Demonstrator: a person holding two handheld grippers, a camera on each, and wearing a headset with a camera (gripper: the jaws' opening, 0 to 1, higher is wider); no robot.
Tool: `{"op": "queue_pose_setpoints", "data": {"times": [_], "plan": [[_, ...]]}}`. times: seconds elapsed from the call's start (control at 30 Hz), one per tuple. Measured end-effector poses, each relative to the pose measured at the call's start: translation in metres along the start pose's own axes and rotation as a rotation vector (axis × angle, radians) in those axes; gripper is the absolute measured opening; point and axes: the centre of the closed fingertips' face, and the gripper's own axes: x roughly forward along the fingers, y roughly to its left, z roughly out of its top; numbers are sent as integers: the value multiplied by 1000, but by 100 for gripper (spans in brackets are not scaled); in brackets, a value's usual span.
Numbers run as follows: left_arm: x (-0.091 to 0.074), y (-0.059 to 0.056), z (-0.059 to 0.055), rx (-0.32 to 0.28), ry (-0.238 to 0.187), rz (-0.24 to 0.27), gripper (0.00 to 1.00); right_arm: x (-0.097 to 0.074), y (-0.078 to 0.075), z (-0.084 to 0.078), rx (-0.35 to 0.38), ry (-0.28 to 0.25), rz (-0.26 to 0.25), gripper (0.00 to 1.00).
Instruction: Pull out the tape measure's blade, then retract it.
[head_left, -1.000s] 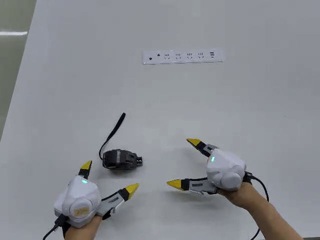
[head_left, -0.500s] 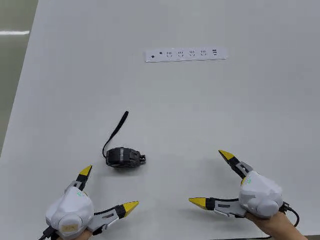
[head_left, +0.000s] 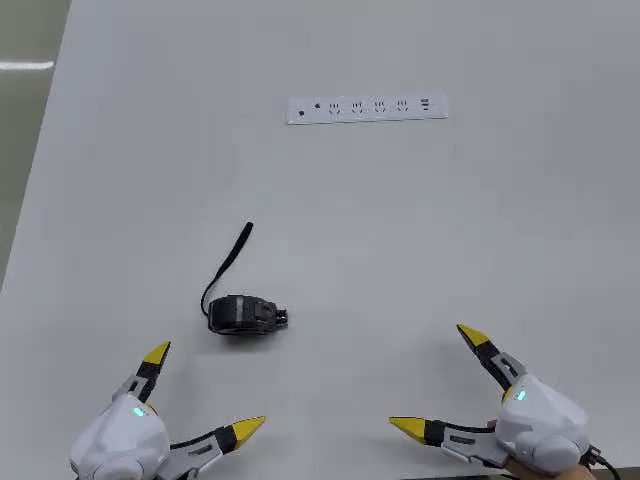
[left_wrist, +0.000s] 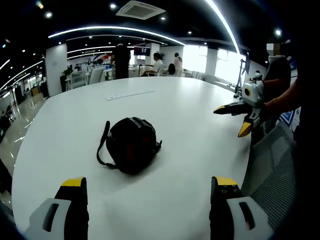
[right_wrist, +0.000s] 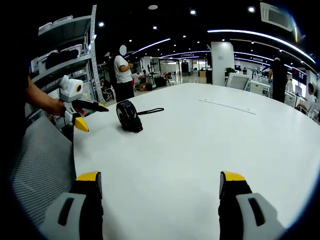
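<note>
The white table (head_left: 400, 220) carries the tape measure (head_left: 243, 316), lying ahead of the left gripper (head_left: 203, 390). That gripper and the right gripper (head_left: 437, 379) sit at the near edge, jaws spread wide, empty. The gripper views add shelving (right_wrist: 60, 50) and standing people (right_wrist: 121, 75) beyond.

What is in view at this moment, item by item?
table: one, white, under everything
power strip: one, white, far middle of the table
tape measure: one, black, near left, blade retracted, apart from both grippers
wrist strap: one, black, trailing from the tape measure away from the person
bystanders: several, beyond the table
left gripper: one, white with yellow tips, open, near left
right gripper: one, same colours, open, near right
</note>
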Motion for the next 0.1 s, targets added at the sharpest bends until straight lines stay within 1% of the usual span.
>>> {"op": "queue_pose_setpoints", "data": {"times": [0.1], "plan": [[-4,-1,1,-3,-11,3,100,-1,2,1,-5,1,-4,99]]}}
